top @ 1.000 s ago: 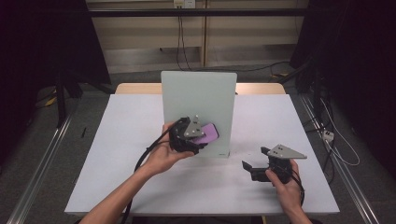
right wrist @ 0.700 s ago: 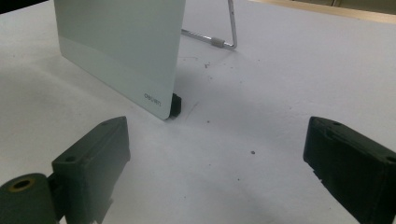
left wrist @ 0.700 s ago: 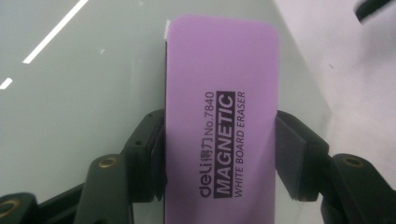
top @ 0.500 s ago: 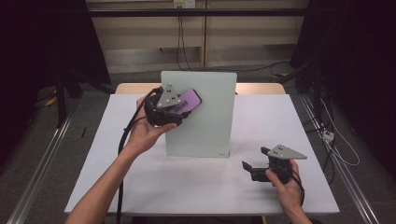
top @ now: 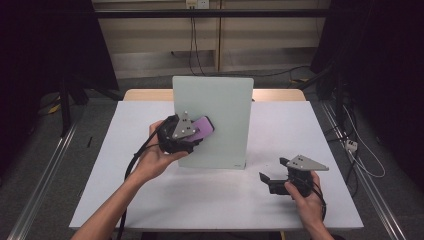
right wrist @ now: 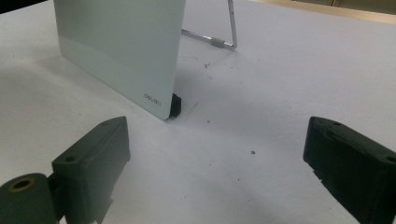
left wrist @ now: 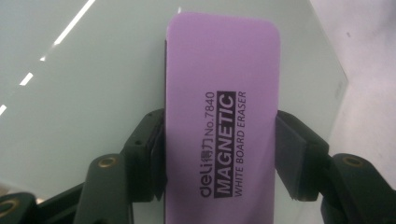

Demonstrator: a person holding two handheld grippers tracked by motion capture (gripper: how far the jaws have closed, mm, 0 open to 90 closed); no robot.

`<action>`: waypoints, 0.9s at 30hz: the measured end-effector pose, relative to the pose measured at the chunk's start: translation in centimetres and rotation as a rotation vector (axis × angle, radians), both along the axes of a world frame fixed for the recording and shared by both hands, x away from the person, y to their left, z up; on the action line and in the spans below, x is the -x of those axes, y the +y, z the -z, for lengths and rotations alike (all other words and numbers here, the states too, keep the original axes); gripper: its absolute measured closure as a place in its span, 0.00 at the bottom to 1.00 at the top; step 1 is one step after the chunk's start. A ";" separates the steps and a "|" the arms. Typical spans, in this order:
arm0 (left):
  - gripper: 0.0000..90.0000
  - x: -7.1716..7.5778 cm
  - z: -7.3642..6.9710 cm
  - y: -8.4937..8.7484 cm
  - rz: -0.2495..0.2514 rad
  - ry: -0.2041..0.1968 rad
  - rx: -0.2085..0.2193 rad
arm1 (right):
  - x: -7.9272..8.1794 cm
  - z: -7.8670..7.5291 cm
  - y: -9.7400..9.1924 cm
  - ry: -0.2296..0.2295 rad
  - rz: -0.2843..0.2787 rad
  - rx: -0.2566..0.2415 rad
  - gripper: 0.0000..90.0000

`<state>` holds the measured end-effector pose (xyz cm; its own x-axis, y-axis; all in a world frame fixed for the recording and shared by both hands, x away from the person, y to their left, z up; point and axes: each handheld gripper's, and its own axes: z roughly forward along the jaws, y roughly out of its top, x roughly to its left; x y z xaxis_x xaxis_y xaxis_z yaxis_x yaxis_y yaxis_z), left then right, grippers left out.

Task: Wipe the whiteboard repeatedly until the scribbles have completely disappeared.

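The purple eraser (left wrist: 219, 121) is cut off by the bottom edge of the left gripper view, so its lower end cannot be seen. In the high view most of the eraser (top: 203, 128) is hidden behind the left gripper (top: 181, 134). The glass board (right wrist: 121, 51) is cut off at the top of the right gripper view; the small print near its lower corner is too blurred to read. The wire stand (right wrist: 224, 35) behind the board is partly hidden by it.
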<state>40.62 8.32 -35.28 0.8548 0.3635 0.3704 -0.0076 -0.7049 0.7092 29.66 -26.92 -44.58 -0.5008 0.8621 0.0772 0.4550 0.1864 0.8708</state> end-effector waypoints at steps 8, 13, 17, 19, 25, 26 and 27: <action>0.45 0.8 1.7 -1.4 0.033 0.025 -0.063 | 0.0 0.0 0.1 -0.001 -0.007 0.000 0.08; 0.45 1.4 3.8 -2.4 0.076 0.108 -0.081 | 0.0 -0.1 0.1 -0.002 -0.007 0.000 0.08; 0.45 1.7 4.5 -2.8 0.077 0.122 -0.097 | 0.1 -0.1 0.2 -0.004 -0.011 0.004 0.08; 0.45 1.7 4.8 -2.8 0.088 0.133 -0.105 | 0.0 -0.1 0.2 -0.003 -0.010 0.003 0.08; 0.45 1.7 5.6 -2.8 0.114 0.182 -0.121 | -0.1 0.0 0.1 0.005 0.004 -0.007 0.08; 0.45 1.7 5.8 -2.9 0.123 0.191 -0.130 | 0.0 0.0 0.1 0.005 0.005 -0.007 0.08; 0.45 1.8 6.0 -2.9 0.126 0.195 -0.138 | 0.0 0.0 0.1 0.004 0.005 -0.005 0.08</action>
<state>38.84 5.38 -41.30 0.9501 0.2071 0.2331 0.0258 -0.7973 0.6030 29.69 -26.78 -44.54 -0.4962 0.8641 0.0838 0.4595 0.1795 0.8699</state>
